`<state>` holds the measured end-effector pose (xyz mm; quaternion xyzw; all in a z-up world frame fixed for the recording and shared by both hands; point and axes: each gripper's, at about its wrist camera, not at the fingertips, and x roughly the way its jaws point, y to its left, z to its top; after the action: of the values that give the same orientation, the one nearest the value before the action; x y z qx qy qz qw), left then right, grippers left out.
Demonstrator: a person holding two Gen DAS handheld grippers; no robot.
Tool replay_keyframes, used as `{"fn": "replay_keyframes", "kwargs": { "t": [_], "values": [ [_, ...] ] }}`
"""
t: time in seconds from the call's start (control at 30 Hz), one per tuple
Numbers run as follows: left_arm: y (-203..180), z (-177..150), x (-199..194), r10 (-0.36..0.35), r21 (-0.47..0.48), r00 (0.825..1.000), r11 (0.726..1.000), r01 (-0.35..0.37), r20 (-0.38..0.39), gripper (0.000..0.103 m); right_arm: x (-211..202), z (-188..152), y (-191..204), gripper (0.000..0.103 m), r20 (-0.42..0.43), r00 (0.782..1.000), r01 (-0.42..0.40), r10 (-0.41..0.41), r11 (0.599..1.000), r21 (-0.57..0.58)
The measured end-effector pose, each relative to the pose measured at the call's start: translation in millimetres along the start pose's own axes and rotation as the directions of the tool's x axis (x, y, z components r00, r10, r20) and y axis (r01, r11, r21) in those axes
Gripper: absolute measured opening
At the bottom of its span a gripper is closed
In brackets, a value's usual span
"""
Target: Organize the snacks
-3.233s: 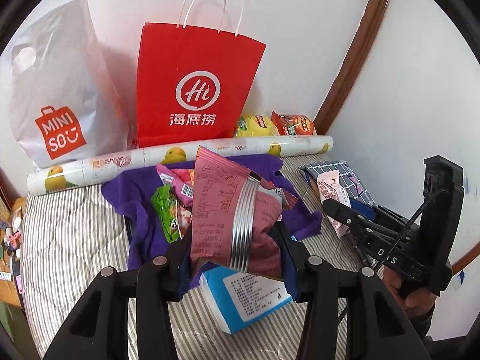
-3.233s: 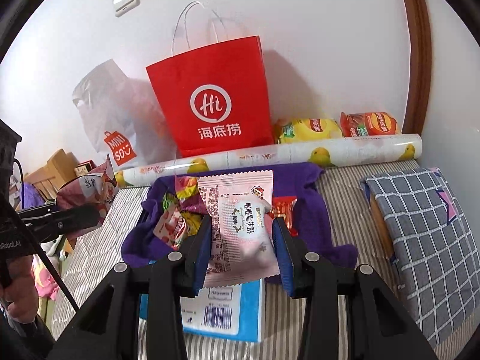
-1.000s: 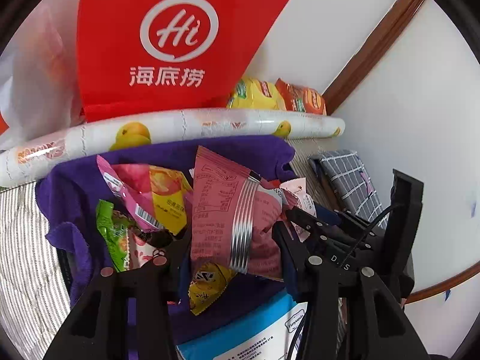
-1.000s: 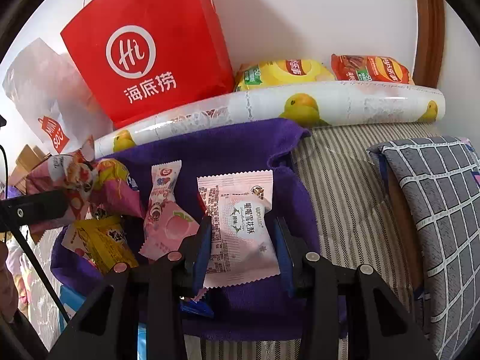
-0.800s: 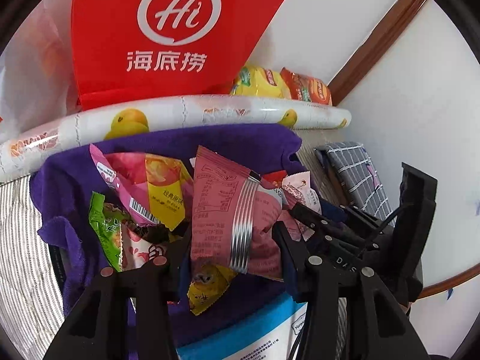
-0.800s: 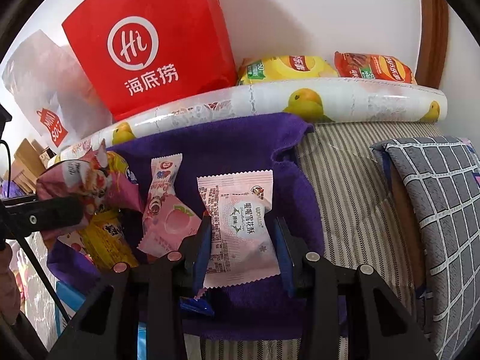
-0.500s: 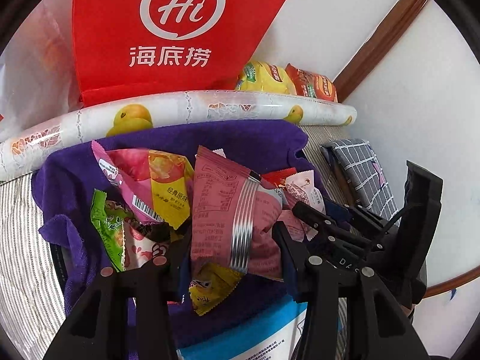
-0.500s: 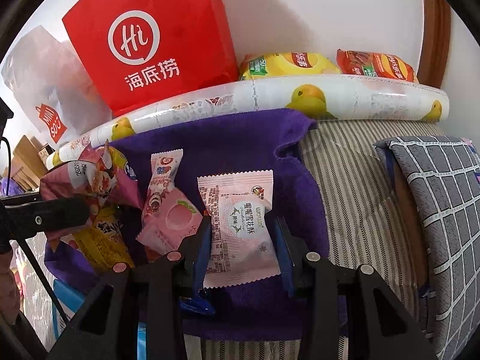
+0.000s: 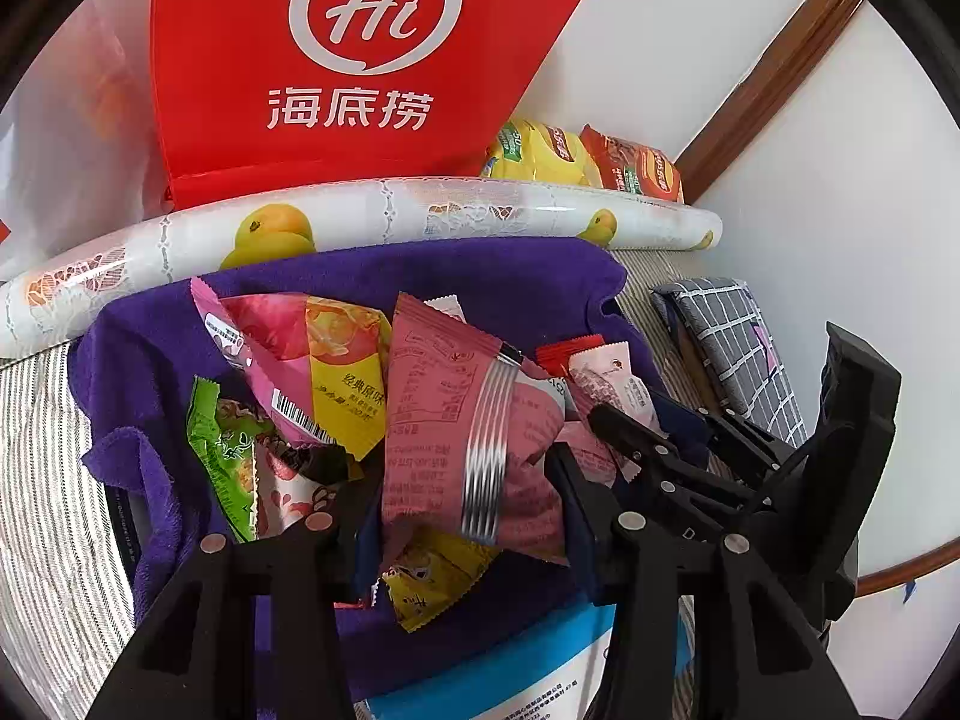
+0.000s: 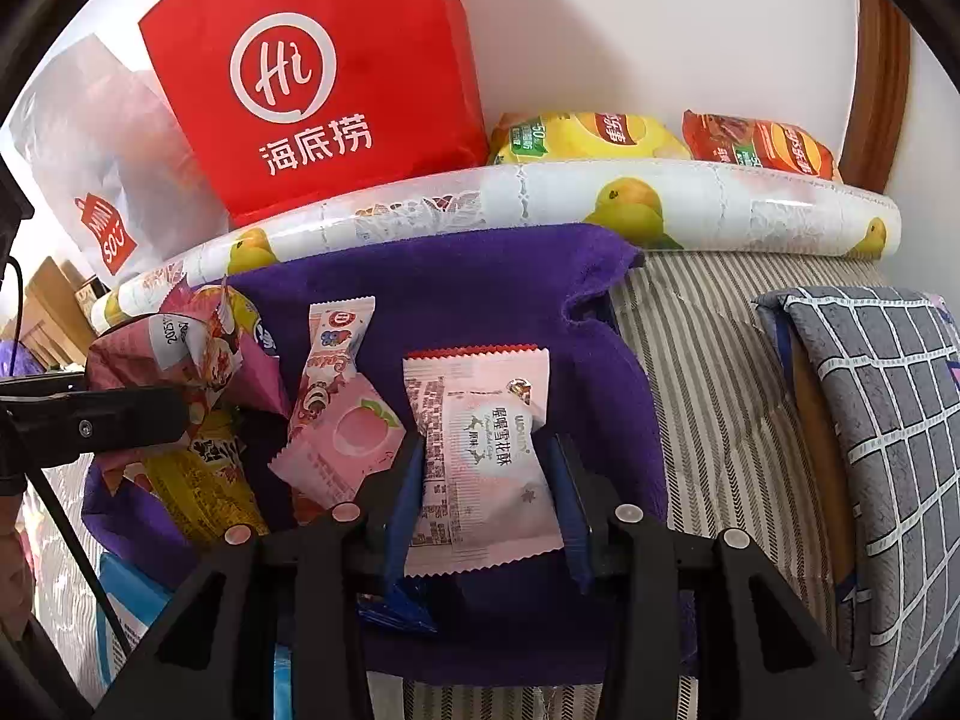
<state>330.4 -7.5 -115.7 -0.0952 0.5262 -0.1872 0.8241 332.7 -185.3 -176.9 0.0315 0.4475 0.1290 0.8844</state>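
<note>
My left gripper (image 9: 462,480) is shut on a dark pink snack packet (image 9: 444,396), held upright over a purple cloth (image 9: 480,276) with several snack packets lying on it. In the right wrist view my right gripper (image 10: 486,480) has a pale pink packet (image 10: 480,396) between its blue pads, which still pinch its sides; its jaws are opening. That packet hangs just above the purple cloth (image 10: 480,282). The left gripper's finger (image 10: 120,414) shows at the left with its crumpled packet. The right gripper's fingers (image 9: 630,432) reach in from the right in the left wrist view.
A red paper bag (image 10: 324,78) and a white plastic bag (image 10: 96,180) stand against the wall behind a fruit-print roll (image 10: 540,204). Yellow (image 10: 582,138) and red (image 10: 756,144) crisp bags lie behind it. A checked cushion (image 10: 888,420) lies on the right of the striped mattress (image 10: 708,372).
Since three seconds ago both grippers have come forward and down over the purple cloth with their packets. Over the last second they hardly shift.
</note>
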Motion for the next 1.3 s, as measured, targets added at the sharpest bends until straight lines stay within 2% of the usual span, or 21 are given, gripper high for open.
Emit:
{"fn": "replay_keyframes", "kwargs": {
  "t": [0.07,0.27,0.43,0.6,0.9,1.0,1.13,1.23,1.3],
  "values": [
    [0.0,0.0,-0.4,-0.001,0.002,1.000,1.000,0.001,-0.002,0.047,-1.9,0.5,0.9,0.049,0.012,1.000,-0.005,0.005,1.000,-0.001],
    [-3.3,0.0,-4.2,0.013,0.016,1.000,1.000,-0.013,0.001,0.049,-11.7,1.9,8.2,0.058,0.065,0.997,-0.029,0.030,0.999,-0.020],
    [-4.7,0.2,-14.0,0.014,0.022,1.000,1.000,-0.014,0.019,0.061,-19.5,3.2,16.7,0.061,0.098,0.994,-0.046,0.050,0.998,-0.041],
    [-8.7,0.3,-30.3,0.019,0.031,0.999,0.999,-0.020,0.050,0.066,-36.2,3.8,27.2,0.062,0.128,0.991,-0.045,0.049,0.998,-0.038],
    [-19.5,-5.6,-77.7,-0.021,0.053,0.991,0.999,0.014,0.130,0.070,-94.1,3.8,44.3,0.065,0.193,0.981,0.000,0.004,1.000,-0.020],
    [-28.7,-11.3,-98.2,0.006,0.071,0.985,0.997,-0.018,0.171,0.070,-118.3,-0.7,44.4,0.066,0.220,0.975,0.016,-0.018,1.000,0.010],
    [-40.0,-19.6,-123.1,0.001,0.097,0.977,0.995,-0.022,0.213,0.070,-147.1,-8.4,44.7,0.066,0.226,0.973,0.041,-0.050,0.998,0.044],
    [-44.5,-31.8,-134.5,0.001,0.104,0.975,0.994,-0.025,0.221,0.075,-170.1,-16.3,45.5,0.067,0.245,0.967,0.060,-0.071,0.997,0.054],
    [-46.6,-41.6,-139.0,0.000,0.105,0.977,0.994,-0.022,0.212,0.075,-179.2,-20.6,46.9,0.072,0.247,0.966,0.058,-0.070,0.997,0.056]
  ]
}}
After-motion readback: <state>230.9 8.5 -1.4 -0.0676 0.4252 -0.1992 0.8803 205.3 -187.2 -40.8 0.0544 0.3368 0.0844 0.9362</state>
